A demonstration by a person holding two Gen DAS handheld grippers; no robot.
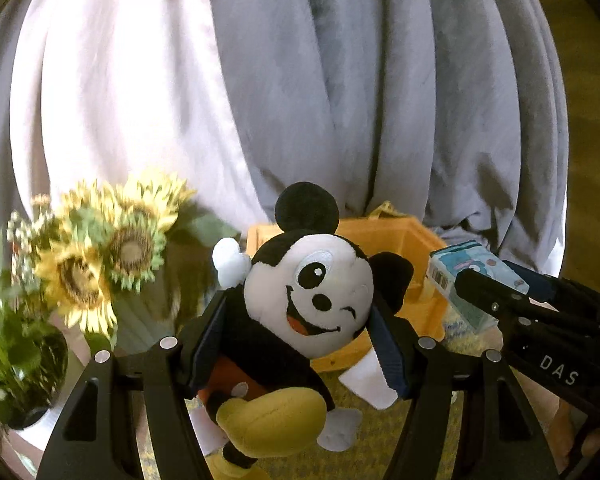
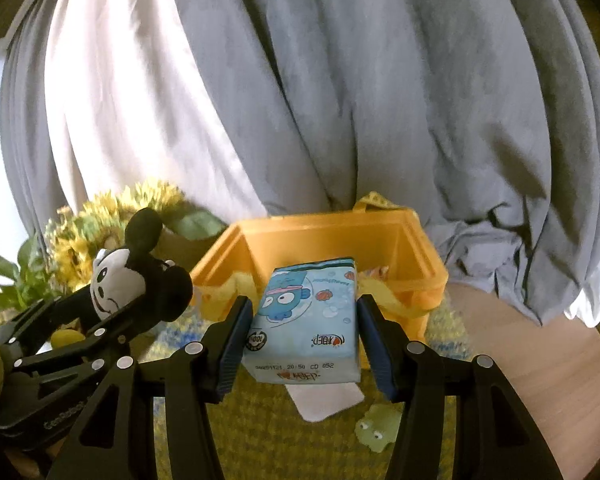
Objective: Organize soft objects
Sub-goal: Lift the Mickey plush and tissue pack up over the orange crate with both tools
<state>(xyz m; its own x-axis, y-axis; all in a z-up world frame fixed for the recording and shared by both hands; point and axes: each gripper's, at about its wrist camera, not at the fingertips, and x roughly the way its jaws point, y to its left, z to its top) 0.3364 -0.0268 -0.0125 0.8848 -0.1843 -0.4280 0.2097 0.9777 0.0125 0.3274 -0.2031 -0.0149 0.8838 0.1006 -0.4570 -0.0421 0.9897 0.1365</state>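
Observation:
My left gripper is shut on a black-and-white mouse plush with yellow shoes, held above the table in front of the yellow plastic bin. My right gripper is shut on a light blue tissue pack with a cartoon fish, held just in front of the open yellow bin. The plush and left gripper show at the left in the right wrist view. The tissue pack and right gripper show at the right in the left wrist view.
A pot of sunflowers stands at the left. Grey and white curtains hang behind the bin. A yellow woven mat covers the round wooden table. A small green frog toy and a white cloth lie on the mat.

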